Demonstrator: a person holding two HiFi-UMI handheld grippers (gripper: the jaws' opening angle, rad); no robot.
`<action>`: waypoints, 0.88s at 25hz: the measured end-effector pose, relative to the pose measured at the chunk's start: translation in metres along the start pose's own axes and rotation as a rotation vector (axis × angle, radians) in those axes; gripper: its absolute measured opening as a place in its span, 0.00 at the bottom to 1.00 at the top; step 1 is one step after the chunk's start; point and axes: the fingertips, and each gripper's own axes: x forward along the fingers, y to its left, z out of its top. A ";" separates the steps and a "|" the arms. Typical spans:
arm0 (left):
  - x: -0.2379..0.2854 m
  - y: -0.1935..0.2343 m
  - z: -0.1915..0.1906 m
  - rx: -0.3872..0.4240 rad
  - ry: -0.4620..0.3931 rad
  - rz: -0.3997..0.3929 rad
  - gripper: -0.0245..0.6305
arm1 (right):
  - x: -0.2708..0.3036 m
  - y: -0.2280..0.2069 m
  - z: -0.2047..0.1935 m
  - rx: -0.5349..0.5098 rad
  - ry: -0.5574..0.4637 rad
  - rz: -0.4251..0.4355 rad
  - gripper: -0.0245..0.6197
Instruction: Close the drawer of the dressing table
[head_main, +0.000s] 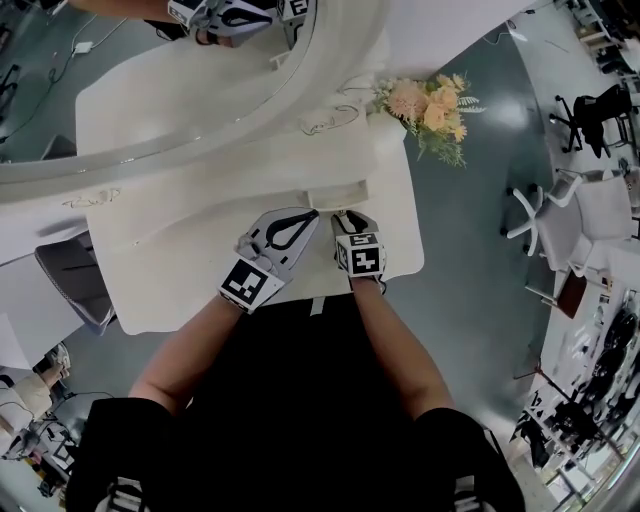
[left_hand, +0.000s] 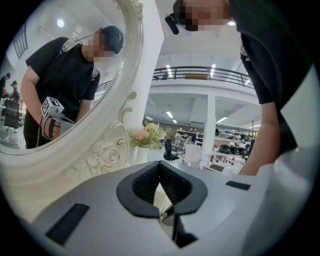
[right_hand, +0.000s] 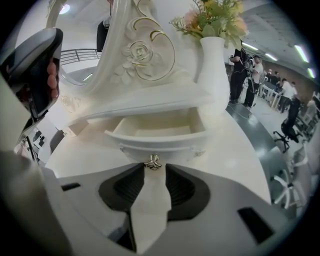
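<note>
Grey polished floor (head_main: 480, 200) surrounds the workstation in a large open hall. White swivel chairs (head_main: 530, 215) stand to the right of the table. A railed balcony (left_hand: 200, 75) and strip ceiling lights appear in the left gripper view. Several people (right_hand: 250, 70) stand in the background of the right gripper view.

Work surface: the cream dressing table (head_main: 200, 270) has a bare, curved top. An oval mirror (head_main: 150, 60) in a carved rose frame rises at its back edge and reflects the person and a gripper. A white vase (right_hand: 212, 65) of peach and cream flowers (head_main: 430, 105) stands at the right end of the raised tier below the mirror.

Task item: the drawer (right_hand: 160, 131) sits in that raised tier, left of the vase. It is pulled out over the tabletop, and its interior is exposed. A small metal knob (right_hand: 152, 162) is fixed at the centre of its front panel.

Right gripper (right_hand: 154, 171): it is angled down at the drawer front with its jaws spread. The knob lies at the mouth of the gap, and the pads do not clamp it.

Left gripper (left_hand: 160, 165): it is held roughly level beside the right one, facing the mirror frame. Its jaw tips are pressed together, with nothing between them.
</note>
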 end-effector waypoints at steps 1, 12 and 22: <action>-0.001 0.001 -0.001 0.001 0.002 0.002 0.03 | 0.001 0.001 0.000 -0.003 0.004 0.000 0.25; -0.003 0.006 0.001 -0.019 -0.002 0.023 0.03 | -0.001 0.002 0.005 -0.018 -0.004 -0.016 0.19; -0.002 0.010 -0.002 -0.018 0.003 0.033 0.03 | 0.006 -0.001 0.023 -0.025 -0.020 -0.010 0.19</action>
